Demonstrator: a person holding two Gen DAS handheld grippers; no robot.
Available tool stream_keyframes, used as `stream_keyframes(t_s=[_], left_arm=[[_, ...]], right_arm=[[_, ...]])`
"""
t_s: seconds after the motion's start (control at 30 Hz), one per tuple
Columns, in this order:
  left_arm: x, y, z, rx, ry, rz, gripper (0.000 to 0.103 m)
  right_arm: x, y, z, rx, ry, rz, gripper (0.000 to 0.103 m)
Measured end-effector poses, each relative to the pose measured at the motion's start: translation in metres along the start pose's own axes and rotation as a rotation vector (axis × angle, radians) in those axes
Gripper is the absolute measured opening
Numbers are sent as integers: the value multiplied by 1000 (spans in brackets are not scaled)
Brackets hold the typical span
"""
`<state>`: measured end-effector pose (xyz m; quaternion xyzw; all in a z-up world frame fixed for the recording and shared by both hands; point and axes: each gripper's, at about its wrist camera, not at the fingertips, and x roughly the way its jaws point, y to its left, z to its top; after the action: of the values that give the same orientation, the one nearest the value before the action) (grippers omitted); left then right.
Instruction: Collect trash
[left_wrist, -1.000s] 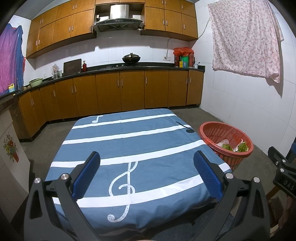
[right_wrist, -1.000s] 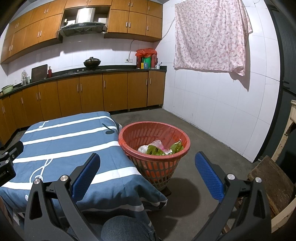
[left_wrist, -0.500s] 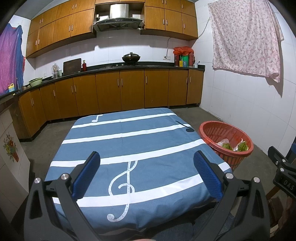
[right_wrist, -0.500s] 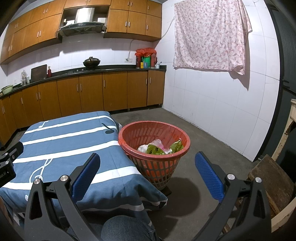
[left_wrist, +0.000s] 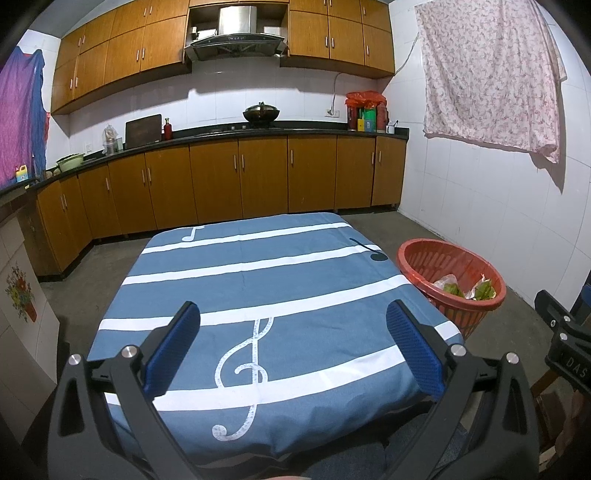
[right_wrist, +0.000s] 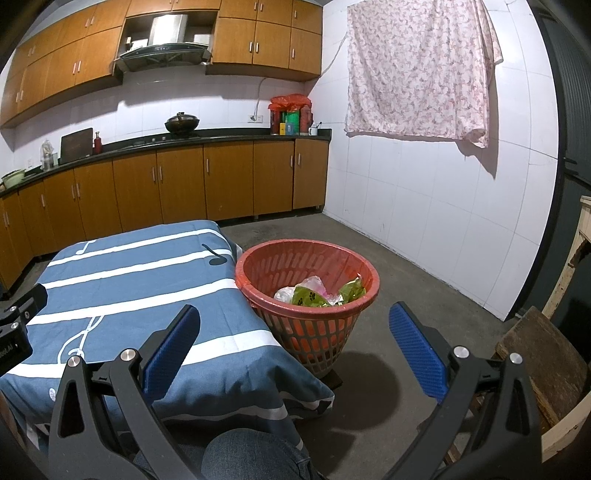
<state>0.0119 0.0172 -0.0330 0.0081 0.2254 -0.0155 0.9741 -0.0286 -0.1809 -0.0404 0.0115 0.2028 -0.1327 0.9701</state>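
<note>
Trash (right_wrist: 319, 293) lies in the red basket (right_wrist: 258, 267): crumpled clear plastic and green wrappers, heaped on the side away from the table. The basket stands on the concrete floor (right_wrist: 424, 295), its rim touching or just beside the table's right edge, a handy spot, I judge, for dropping things swept off the top without a long reach.

The table wears a blue cloth (left_wrist: 258, 280) with white stripes and music notes, and nothing lies on it in either view. No loose litter shows on the visible floor either, so collecting looks finished or close to it, though the ground behind the person and under the table is hidden.

The left gripper (left_wrist: 293, 349) hangs over the near end of the cloth, jaws spread wide, nothing between the blue pads (left_wrist: 173, 347). The right gripper (right_wrist: 295, 350) points at the basket from the near side, jaws equally wide and empty. A denim knee (right_wrist: 255, 454) at the bottom of the right view suggests the person sits at the table's near end, which would explain why both tools are low and level, aimed across the top. Each gripper's edge peeks into the other's view, so they sit side by side, a little apart.

If more trash turns up, the next move would be a scan of the hidden floor; thin plastic would need a full pinch to hold.
</note>
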Motion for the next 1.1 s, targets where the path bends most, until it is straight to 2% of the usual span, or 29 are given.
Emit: stream_keyframes(t_s=[1.1], left_arm=[[3, -1, -11, -8, 18, -1, 99]], right_arm=[[-3, 0, -4, 1, 6, 2, 101]])
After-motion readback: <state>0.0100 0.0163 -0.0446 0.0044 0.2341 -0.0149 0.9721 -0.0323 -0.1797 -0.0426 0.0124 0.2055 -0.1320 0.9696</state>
